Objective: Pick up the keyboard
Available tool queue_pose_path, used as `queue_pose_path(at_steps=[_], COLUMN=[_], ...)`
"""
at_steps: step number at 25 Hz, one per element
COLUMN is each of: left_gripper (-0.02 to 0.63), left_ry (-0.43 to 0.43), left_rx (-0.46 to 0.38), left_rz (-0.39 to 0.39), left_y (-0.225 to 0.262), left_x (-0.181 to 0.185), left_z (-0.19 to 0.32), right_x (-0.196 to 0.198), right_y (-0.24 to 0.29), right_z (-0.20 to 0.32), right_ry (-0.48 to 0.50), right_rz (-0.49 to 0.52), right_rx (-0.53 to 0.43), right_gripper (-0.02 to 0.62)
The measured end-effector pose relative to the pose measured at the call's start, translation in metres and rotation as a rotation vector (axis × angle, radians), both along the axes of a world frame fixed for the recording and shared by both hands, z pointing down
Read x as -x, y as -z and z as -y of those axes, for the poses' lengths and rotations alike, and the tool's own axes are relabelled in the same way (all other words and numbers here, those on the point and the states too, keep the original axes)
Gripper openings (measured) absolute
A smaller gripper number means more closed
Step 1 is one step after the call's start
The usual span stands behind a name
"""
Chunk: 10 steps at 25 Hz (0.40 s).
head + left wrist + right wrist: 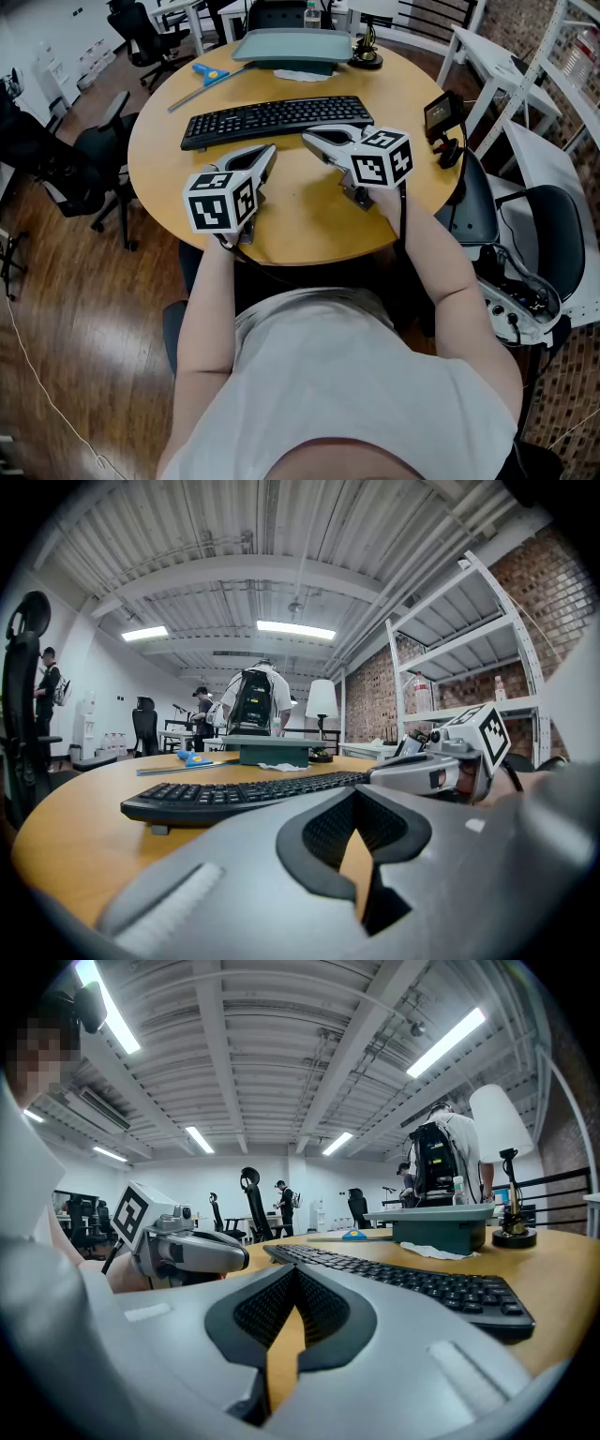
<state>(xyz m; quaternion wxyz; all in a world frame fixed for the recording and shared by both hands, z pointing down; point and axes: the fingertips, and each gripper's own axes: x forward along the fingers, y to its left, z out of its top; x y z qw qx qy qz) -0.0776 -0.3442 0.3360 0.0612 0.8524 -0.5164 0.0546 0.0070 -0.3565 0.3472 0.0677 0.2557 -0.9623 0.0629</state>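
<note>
A black keyboard lies flat across the middle of the round wooden table. Both grippers rest just in front of its near edge, side by side, apart from it. My left gripper points at the keyboard's middle with its jaws shut and nothing between them. My right gripper lies to its right, also shut and empty, its tips close to the keyboard's front edge. In the left gripper view the keyboard stretches beyond the closed jaws, with the right gripper beside it. The right gripper view shows the keyboard and the left gripper.
Behind the keyboard stand a teal tray-like stand, a crumpled white tissue, a blue-handled tool with a long ruler and a lamp base. A small black device sits at the table's right edge. Office chairs surround the table.
</note>
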Motion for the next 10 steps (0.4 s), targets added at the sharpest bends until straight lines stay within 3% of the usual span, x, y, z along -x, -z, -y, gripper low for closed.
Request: queue_pose_path(at_steps=[10], left_gripper=[0.0], left_ry=[0.0], left_rx=[0.0], left_rz=[0.0], left_y=[0.0007], left_x=[0.0005], left_z=[0.0013], right_x=[0.0004], right_y=[0.0007], right_z=[0.0013], right_ry=[0.0], right_rz=[0.0], right_rx=[0.0], right_gripper=[0.0])
